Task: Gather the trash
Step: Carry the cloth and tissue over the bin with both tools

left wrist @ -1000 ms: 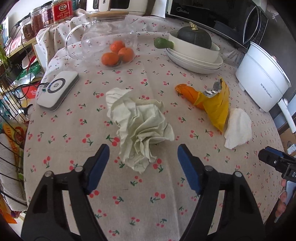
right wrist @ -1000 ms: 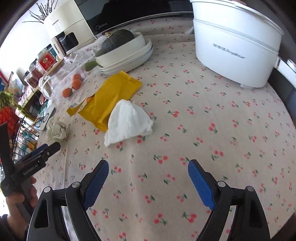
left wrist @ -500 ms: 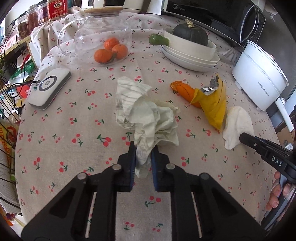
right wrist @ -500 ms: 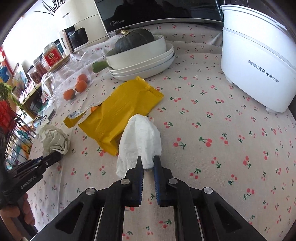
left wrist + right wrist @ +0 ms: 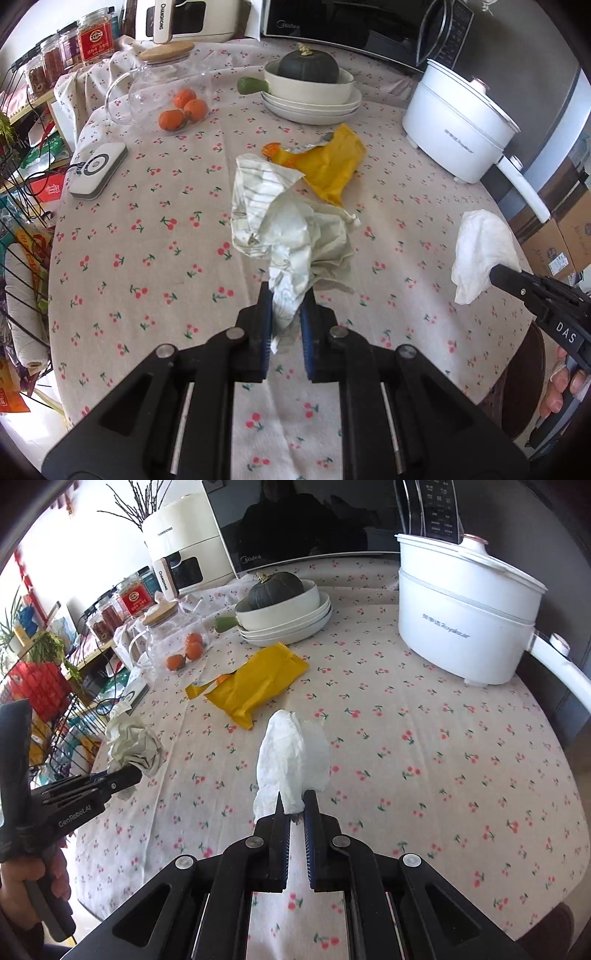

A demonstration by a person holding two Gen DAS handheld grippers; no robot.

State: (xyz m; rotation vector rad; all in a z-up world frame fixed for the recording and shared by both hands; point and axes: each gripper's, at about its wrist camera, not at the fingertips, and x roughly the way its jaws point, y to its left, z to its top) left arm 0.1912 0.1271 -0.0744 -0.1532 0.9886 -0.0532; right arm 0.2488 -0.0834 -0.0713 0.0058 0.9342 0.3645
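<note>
My left gripper (image 5: 286,299) is shut on a crumpled pale green paper (image 5: 288,225) and holds it lifted above the cherry tablecloth. It also shows in the right wrist view (image 5: 133,744). My right gripper (image 5: 293,805) is shut on a white tissue (image 5: 295,755) and holds it above the table; the tissue also shows in the left wrist view (image 5: 480,251). A yellow snack wrapper (image 5: 328,166) with an orange piece at its open end lies flat mid-table, also in the right wrist view (image 5: 255,685).
A white electric pot (image 5: 465,613) stands at the right. Stacked white bowls with a dark squash (image 5: 310,81) sit at the back. A glass jug (image 5: 166,92) with oranges and a white device (image 5: 98,170) lie left. A wire rack (image 5: 44,701) stands off the left edge.
Both grippers went from open around the trash to shut on it, then lifted: the paper and the tissue have risen off the tablecloth and both hands have drawn back.
</note>
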